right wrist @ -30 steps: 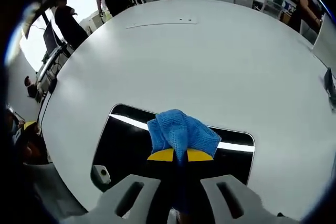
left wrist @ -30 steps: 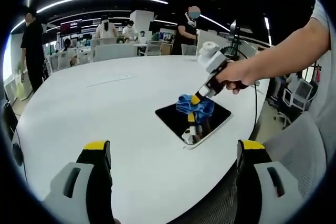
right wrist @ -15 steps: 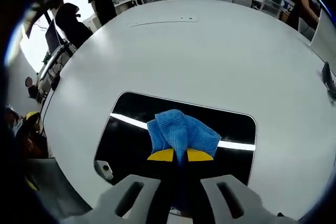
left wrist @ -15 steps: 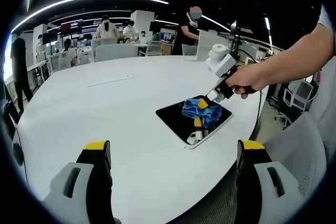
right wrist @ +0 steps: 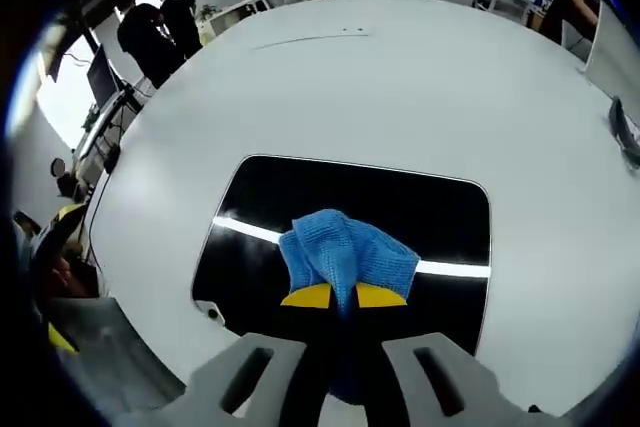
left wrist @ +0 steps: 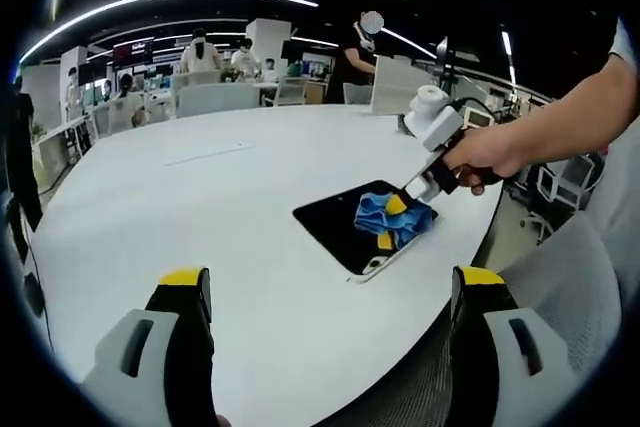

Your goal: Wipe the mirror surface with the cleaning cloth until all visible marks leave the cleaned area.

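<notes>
A dark rectangular mirror [left wrist: 340, 227] [right wrist: 340, 197] lies flat on the white round table [left wrist: 180, 207] near its right edge. My right gripper [right wrist: 343, 296] [left wrist: 392, 221] is shut on a blue cleaning cloth [right wrist: 345, 250] [left wrist: 385, 215], which presses on the mirror's near part. A hand [left wrist: 480, 157] holds that gripper. In the left gripper view my left gripper [left wrist: 330, 292] stands open low over the table's near edge, well short of the mirror, with nothing between its yellow-tipped fingers.
Several people stand around desks and chairs [left wrist: 215, 97] beyond the far side of the table. A thin strip [right wrist: 310, 40] lies on the far tabletop. An office chair [left wrist: 560, 182] stands to the right of the table.
The right gripper has drawn the cloth across the mirror toward its right, near end. More bare mirror now shows ahead of the cloth. The left gripper has held still.
</notes>
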A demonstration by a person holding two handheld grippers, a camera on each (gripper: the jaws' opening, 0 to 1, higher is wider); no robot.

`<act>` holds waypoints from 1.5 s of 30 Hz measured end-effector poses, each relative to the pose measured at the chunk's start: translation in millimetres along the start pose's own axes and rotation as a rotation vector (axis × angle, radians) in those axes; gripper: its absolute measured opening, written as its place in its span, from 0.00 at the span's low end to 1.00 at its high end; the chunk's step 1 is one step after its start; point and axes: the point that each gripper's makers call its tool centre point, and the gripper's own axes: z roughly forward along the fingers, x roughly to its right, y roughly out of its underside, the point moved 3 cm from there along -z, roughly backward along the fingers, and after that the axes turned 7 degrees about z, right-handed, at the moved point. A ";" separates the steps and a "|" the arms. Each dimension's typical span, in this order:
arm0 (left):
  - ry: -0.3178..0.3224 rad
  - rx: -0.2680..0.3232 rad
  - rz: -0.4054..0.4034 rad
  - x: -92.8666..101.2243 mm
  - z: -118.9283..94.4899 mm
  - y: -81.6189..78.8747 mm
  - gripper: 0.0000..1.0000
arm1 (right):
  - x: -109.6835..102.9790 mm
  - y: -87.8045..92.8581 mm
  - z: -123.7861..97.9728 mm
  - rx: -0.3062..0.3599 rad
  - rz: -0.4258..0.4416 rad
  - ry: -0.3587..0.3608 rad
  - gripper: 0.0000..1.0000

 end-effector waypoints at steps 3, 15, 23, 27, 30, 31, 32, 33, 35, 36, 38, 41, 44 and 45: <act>-0.001 0.002 -0.002 -0.6 0.0 -0.1 0.99 | 1.1 5.5 -2.7 0.002 0.013 -0.012 0.01; -0.010 -0.003 0.012 -0.6 0.2 0.1 0.99 | -0.4 19.7 -9.3 0.016 0.007 -0.016 0.01; -0.023 -0.005 0.010 -3.4 0.0 0.2 0.99 | 0.0 28.1 -13.4 0.022 0.034 -0.012 0.01; -0.019 -0.010 0.013 -1.9 0.4 0.8 0.99 | -0.2 31.7 -15.4 0.014 0.034 -0.019 0.01; -0.019 -0.011 0.016 -2.2 0.9 1.3 0.99 | -0.7 35.0 -16.9 0.008 0.039 -0.027 0.01; -0.019 -0.013 0.017 -2.5 1.0 1.9 0.99 | -0.8 35.3 -16.9 0.003 0.030 -0.027 0.01; -0.018 -0.014 0.017 -2.1 1.0 1.9 0.99 | -1.3 35.8 -17.0 -0.002 0.019 -0.027 0.01; -0.018 -0.014 0.018 -2.1 1.0 1.7 0.99 | -1.6 35.8 -16.8 -0.001 0.012 -0.026 0.01; -0.018 -0.015 0.019 -1.9 1.2 1.7 0.99 | -1.0 35.6 -16.4 -0.002 0.011 -0.027 0.01; -0.018 -0.017 0.019 -2.0 1.3 2.0 0.99 | -0.8 35.5 -16.0 -0.002 0.012 -0.029 0.01; -0.018 -0.018 0.021 -2.1 1.4 2.4 0.99 | -0.9 35.4 -16.6 -0.003 0.006 -0.032 0.01; -0.016 -0.022 0.023 -2.0 1.8 3.4 0.99 | -1.2 35.8 -16.8 0.000 -0.012 -0.040 0.01; -0.016 -0.022 0.023 -2.0 2.0 3.0 0.99 | -1.1 36.0 -16.9 0.005 -0.016 -0.044 0.01; -0.016 -0.023 0.022 -2.2 2.0 3.2 0.99 | -1.2 35.9 -16.9 0.005 -0.017 -0.044 0.01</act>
